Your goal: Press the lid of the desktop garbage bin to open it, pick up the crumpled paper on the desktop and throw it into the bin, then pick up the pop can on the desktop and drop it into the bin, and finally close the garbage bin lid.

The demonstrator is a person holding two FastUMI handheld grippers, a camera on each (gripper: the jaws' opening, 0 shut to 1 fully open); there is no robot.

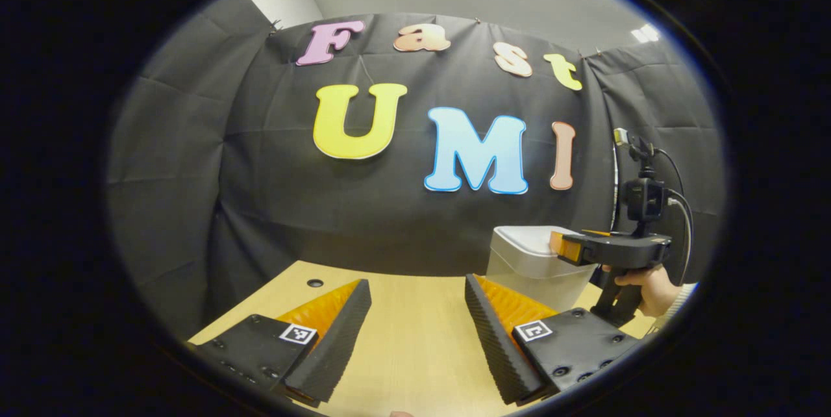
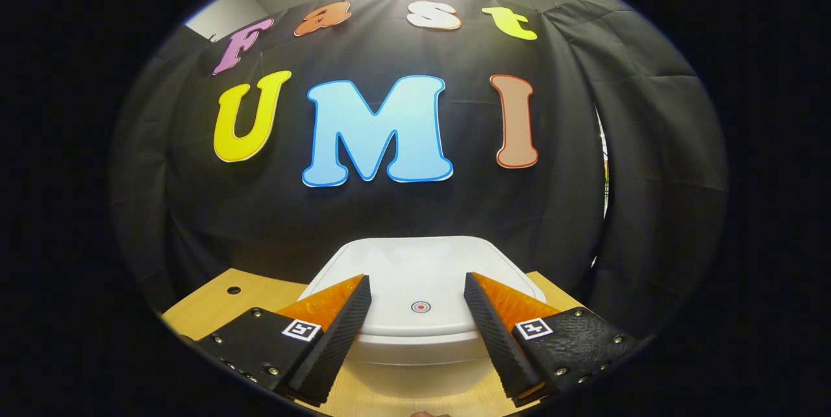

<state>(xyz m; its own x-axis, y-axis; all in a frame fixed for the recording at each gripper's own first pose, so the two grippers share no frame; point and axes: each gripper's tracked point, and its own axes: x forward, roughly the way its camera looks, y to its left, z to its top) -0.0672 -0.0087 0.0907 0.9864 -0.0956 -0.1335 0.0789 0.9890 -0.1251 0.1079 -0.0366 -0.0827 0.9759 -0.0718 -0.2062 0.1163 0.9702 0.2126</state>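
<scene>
Right gripper view: right hand-held gripper [image 2: 415,310] spread wide, empty, over shut bin lid [image 2: 422,274] with red dot. Left gripper view: left hand-held gripper [image 1: 415,313] wide, empty, above bare surface [image 1: 415,339]; bin [image 1: 529,267] far right, a hand [image 1: 652,290].

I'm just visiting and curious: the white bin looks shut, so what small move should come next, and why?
Probably ease the right gripper down so that a fingertip presses the red dot on the lid. The lid lies flat and closed, the open fingers straddle the dot just above it, and nothing can go into the bin until it opens.
</scene>
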